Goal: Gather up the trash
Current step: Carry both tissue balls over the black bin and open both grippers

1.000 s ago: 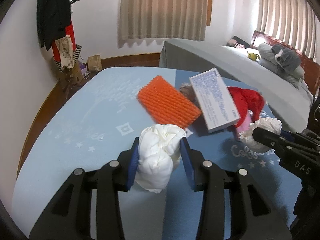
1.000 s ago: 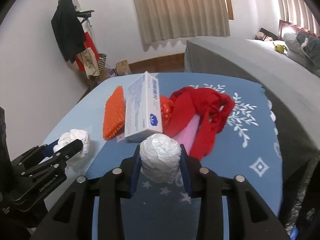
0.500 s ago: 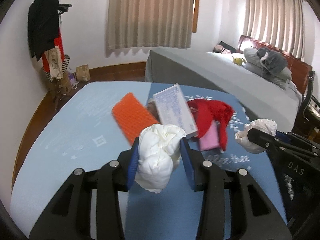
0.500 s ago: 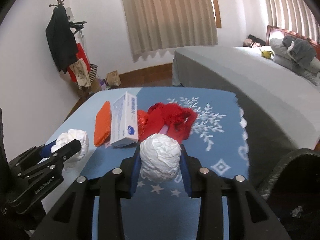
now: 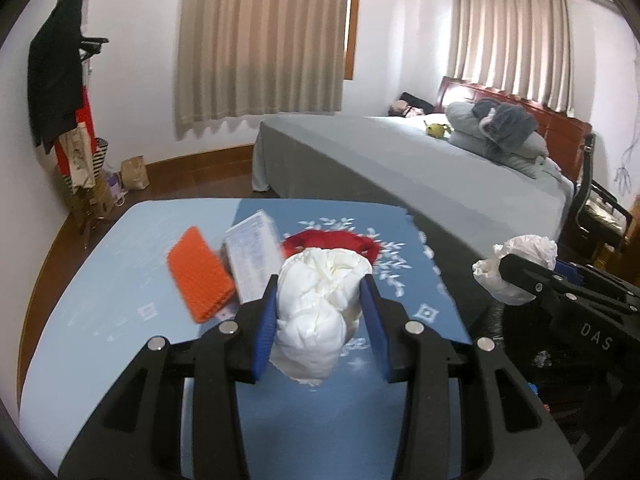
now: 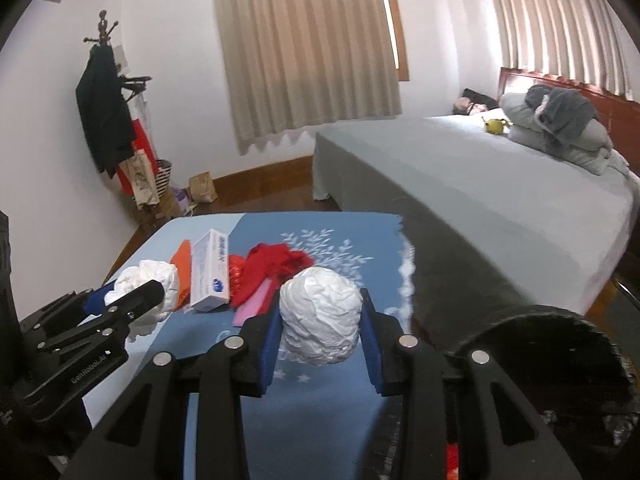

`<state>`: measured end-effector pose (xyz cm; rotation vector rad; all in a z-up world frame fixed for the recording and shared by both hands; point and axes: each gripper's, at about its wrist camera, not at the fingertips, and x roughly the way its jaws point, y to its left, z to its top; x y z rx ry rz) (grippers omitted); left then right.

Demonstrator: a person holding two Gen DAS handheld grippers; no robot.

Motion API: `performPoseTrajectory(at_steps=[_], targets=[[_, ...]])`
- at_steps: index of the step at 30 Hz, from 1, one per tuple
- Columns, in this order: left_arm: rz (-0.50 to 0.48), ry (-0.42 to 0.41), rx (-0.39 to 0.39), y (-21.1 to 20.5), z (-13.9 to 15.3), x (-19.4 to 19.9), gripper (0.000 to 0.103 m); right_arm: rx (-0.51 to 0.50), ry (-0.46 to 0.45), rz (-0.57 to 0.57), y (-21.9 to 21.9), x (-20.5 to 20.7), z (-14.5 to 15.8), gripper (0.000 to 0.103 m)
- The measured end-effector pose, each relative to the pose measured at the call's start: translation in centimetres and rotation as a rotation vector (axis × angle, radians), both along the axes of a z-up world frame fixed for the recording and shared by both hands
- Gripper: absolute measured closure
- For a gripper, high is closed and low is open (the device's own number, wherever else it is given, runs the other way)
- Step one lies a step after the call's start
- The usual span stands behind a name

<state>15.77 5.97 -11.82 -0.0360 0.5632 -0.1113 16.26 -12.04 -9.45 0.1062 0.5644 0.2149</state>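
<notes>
White wads: we carry 2 crumpled paper balls, both clear above the table (image 5: 100, 292).
Left gripper (image 5: 320, 312): fingers clamped on the left paper ball (image 5: 316, 312).
Right gripper (image 6: 318, 324): fingers clamped on the right paper ball (image 6: 320, 316).
Beyond: orange mat (image 5: 198, 274), white box (image 6: 210, 276), red cloth (image 6: 272, 268).

White letters "DAS" on the black body of the right gripper (image 5: 516, 276), "GenRobot.AI" on the black body of the left gripper (image 6: 138, 300), print on the white box (image 6: 210, 276) too small to read
</notes>
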Motion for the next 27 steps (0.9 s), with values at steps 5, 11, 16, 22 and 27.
performPoseTrajectory(at_steps=[5, 11, 16, 22, 27], targets=[[-0.037, -0.017, -0.004, -2.3, 1.0, -0.7, 0.064, 0.0, -0.023, -0.046, -2.6, -1.6, 1.1, 0.067], [-0.094, -0.041, -0.007, -5.2, 2.1, -1.6, 0.064, 0.0, -0.048, -0.091, -5.1, -3.1, 2.1, 0.067], [-0.138, -0.053, -0.008, -7.4, 2.6, -2.0, 0.064, -0.004, -0.061, -0.127, -7.0, -4.4, 2.7, 0.067], [-0.191, -0.065, -0.009, -10.0, 3.0, -2.6, 0.064, -0.003, -0.063, -0.176, -9.5, -5.5, 2.8, 0.067], [-0.231, -0.069, -0.011, -11.9, 3.0, -2.9, 0.064, -0.008, -0.06, -0.222, -11.4, -6.5, 2.6, 0.067]])
